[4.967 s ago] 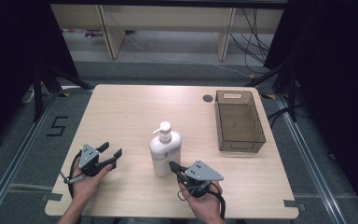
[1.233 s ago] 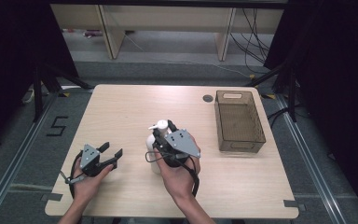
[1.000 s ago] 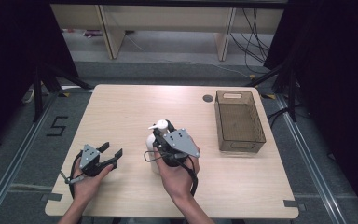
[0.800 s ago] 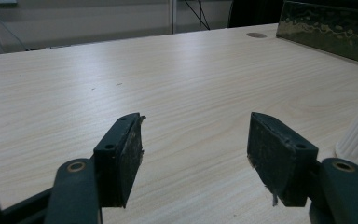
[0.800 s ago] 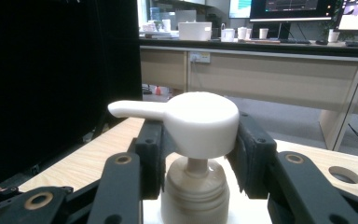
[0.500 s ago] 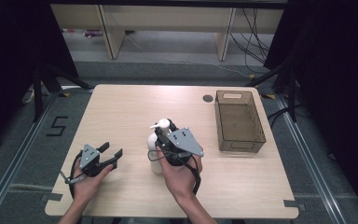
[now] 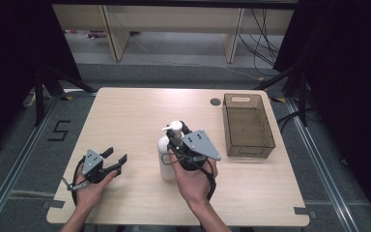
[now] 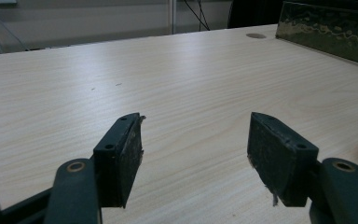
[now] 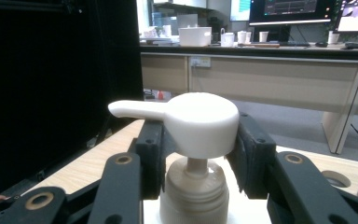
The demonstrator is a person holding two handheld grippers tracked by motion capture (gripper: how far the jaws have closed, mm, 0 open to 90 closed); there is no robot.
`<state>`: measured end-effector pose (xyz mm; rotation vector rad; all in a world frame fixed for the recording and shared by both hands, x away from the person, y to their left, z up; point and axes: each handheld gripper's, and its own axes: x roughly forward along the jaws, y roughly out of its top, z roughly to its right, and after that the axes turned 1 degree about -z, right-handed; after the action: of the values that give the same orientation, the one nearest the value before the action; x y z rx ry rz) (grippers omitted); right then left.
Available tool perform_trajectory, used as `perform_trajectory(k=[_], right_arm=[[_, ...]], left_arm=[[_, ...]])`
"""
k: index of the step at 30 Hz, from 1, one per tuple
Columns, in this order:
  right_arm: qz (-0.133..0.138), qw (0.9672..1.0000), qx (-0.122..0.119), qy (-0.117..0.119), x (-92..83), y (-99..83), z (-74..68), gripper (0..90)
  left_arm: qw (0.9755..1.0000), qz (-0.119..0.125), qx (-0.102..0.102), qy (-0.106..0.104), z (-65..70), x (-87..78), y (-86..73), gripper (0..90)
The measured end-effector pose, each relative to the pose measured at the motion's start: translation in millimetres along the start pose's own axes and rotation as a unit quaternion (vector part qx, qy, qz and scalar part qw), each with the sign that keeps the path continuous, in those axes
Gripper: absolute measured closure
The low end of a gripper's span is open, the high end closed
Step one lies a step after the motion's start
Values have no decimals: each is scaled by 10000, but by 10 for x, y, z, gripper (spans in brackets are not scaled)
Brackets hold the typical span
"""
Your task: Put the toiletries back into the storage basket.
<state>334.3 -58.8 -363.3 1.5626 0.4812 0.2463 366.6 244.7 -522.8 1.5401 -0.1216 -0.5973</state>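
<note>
We see even overhead light on table (image 7: 140, 116) | dark surrounds left, right | far desks (image 9: 261, 70) soft-focused, near jaws sharp

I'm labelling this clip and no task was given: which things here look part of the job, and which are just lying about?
In use, as far as the pictures show:
- pump bottle, white, upright on the table
- right gripper, jaws on either side of its pump neck

Lying about:
- brown plastic basket, apparently empty
- left gripper, open, holding nothing
</note>
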Motion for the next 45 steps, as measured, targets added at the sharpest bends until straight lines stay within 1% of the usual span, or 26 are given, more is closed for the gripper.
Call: perform_trajectory(k=[1,2,3,4,5,9,13,14,15,17,18,19,20,22,24,25,28,29,30,35,36,37,38,39,40,45], right_arm=[[16,10000,-48,-25,-8,9,16,602],[32,10000,-27,2,-12,16,27,602],[38,10000,-29,-31,-26,26,37,602],[21,10000,12,-57,-38,35,45,602],[81,10000,-27,-26,-35,43,60,602],[57,9999,-41,-124,-67,76,126,602],[68,9998,48,-155,-95,90,182,602],[12,9998,67,-163,-114,97,197,602],[99,9997,-67,-223,-120,102,229,602],[64,9997,66,-227,-142,113,251,602],[95,9996,9,-263,-153,121,277,602],[63,9995,63,-287,-171,129,290,602],[118,9994,15,-317,-177,137,320,602],[91,9993,-10,-371,-210,157,365,602],[87,9990,16,-442,-241,172,413,602],[169,9990,15,-418,-238,173,431,602],[126,9986,77,-509,-282,183,487,602],[184,9983,-27,-557,-289,185,517,602],[150,9982,33,-576,-301,186,525,602],[198,9976,48,-655,-327,190,588,602],[195,9975,-17,-683,-338,193,611,602],[169,9976,61,-665,-344,194,614,602],[182,9973,25,-707,-352,195,628,602],[161,9975,89,-688,-357,196,632,602],[185,9972,22,-720,-360,197,652,602],[189,9967,9,-793,-389,207,710,602]], left_arm=[[10000,-5,11,0,-1,0,0,347],[10000,38,4,-27,-2,8,-3,347],[10000,-7,15,9,1,-1,0,347],[10000,21,7,1,0,4,-2,347],[10000,32,9,-14,-1,6,-3,347],[10000,-6,6,0,-1,-2,0,347],[10000,-1,3,12,-1,-4,-1,347],[10000,-1,0,13,0,-4,-1,347],[10000,-5,5,15,0,-5,-1,347],[10000,44,1,-14,0,5,-4,347],[10000,21,5,0,3,1,-3,347],[10000,-13,7,18,6,-5,-1,347],[10000,-4,5,14,6,-4,-2,347],[10000,-5,1,18,7,-5,-2,347],[10000,-5,-2,19,8,-6,-2,347],[10000,-5,2,19,7,-6,-2,347],[10000,-6,4,14,9,-6,-2,347],[10000,-6,4,14,9,-6,-2,347],[10000,-10,10,19,11,-6,-2,347],[10000,-7,3,26,7,-7,-2,347],[10000,-5,1,25,7,-7,-2,347],[10000,-5,0,25,8,-7,-2,347],[10000,-8,6,16,7,-8,-2,347],[10000,-6,6,15,7,-8,-2,347],[10000,-2,0,14,8,-7,-2,347],[10000,9,-17,8,7,-8,-3,347]])
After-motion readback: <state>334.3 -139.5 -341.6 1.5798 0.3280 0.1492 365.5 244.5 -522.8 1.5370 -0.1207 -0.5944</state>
